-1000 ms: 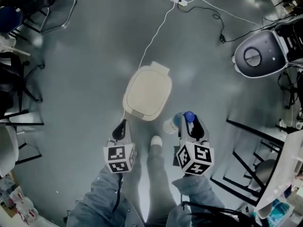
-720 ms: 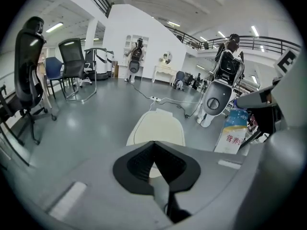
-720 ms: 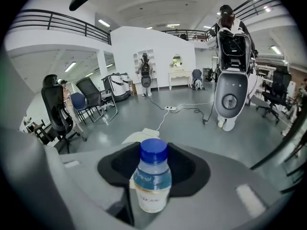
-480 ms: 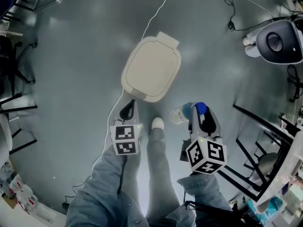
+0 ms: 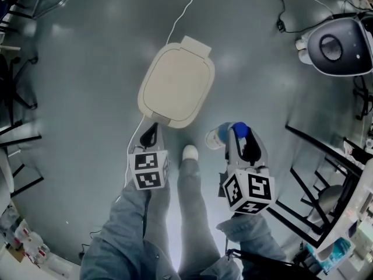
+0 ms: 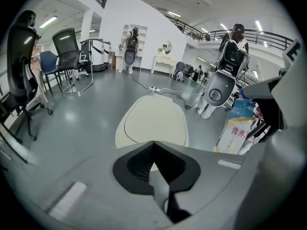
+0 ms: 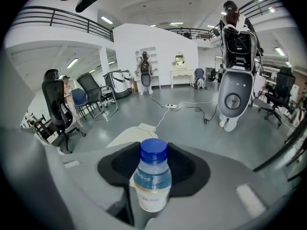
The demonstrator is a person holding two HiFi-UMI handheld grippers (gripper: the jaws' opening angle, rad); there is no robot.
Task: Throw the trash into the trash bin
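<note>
The trash bin (image 5: 176, 85) is seen on the floor (image 5: 81, 104), approx. in the middle of the head view. Its cream lid (image 5: 175, 77) is shut, so what is inside cannot be told. A white cable (image 5: 180, 13) is laid across the floor & passes the bin.

The trash, a small plastic bottle (image 7: 152, 186) w/ a blue cap (image 7: 153, 151), is not in the bin. It is clamped between the jaws of the right gripper (image 5: 240, 140), above the floor, near the bin's near-right edge but apart from it. In the right gripper view the bottle is held upright, cap on top. Its long axis is approx. vertical, i.e. across the direction in which the jaws point, & the black pads are pressed on its two sides. In the head view the cap is seen to the right & the bottom to the left, so some tilt is possible; how much cannot be told. A pale label is carried low on the bottle; the print is too small to be read. Whether liquid is inside cannot be told.

The jaws of the left gripper (image 5: 149, 134) are brought together, w/ nothing between them. They are pointed at the bin's near edge; contact w/ it cannot be told. A white shoe (image 5: 190, 152) is seen between the two grippers.
</note>
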